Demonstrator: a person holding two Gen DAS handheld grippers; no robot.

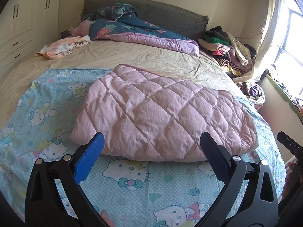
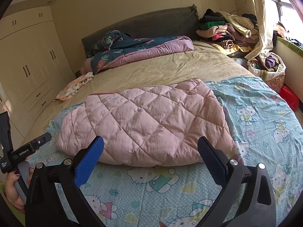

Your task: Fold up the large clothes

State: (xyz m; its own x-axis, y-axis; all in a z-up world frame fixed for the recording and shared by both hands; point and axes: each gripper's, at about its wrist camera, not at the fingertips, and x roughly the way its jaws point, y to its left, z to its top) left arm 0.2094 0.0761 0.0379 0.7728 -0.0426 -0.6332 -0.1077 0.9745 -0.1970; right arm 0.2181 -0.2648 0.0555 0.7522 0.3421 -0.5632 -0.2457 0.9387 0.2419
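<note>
left gripper (image 1: 151,141): fingers (image 1: 90,157) standing wide apart, holding nothing, hovering just over the near edge of the bed, pointing at the coat
right gripper (image 2: 150,141): fingers (image 2: 89,158) also spread wide, gripping nothing, hovering beside the left one at the near edge
coat (image 1: 161,117): pink quilted, lying folded into a puffy bundle on the sheet near the near edge of the bed, sitting flat, dark pink trim showing along its far side
sheet (image 1: 47,113): light blue cartoon-cat print, lying spread over the near half of the bed under the coat
bed (image 1: 151,60): beige cover showing bare across the middle
quilt (image 1: 142,32): dark floral and lilac, lying bunched at the head edge against the grey headboard (image 1: 170,15)
towel (image 1: 64,47): peach-white, lying crumpled near the far left corner
clothes pile (image 1: 227,45): sitting heaped at the far right corner beside the curtain (image 1: 265,37)
hand (image 2: 13,189): gripping the left gripper's handle, showing at the left edge of the right wrist view
wardrobe (image 2: 28,66): cream doors standing along the left side of the bed
</note>
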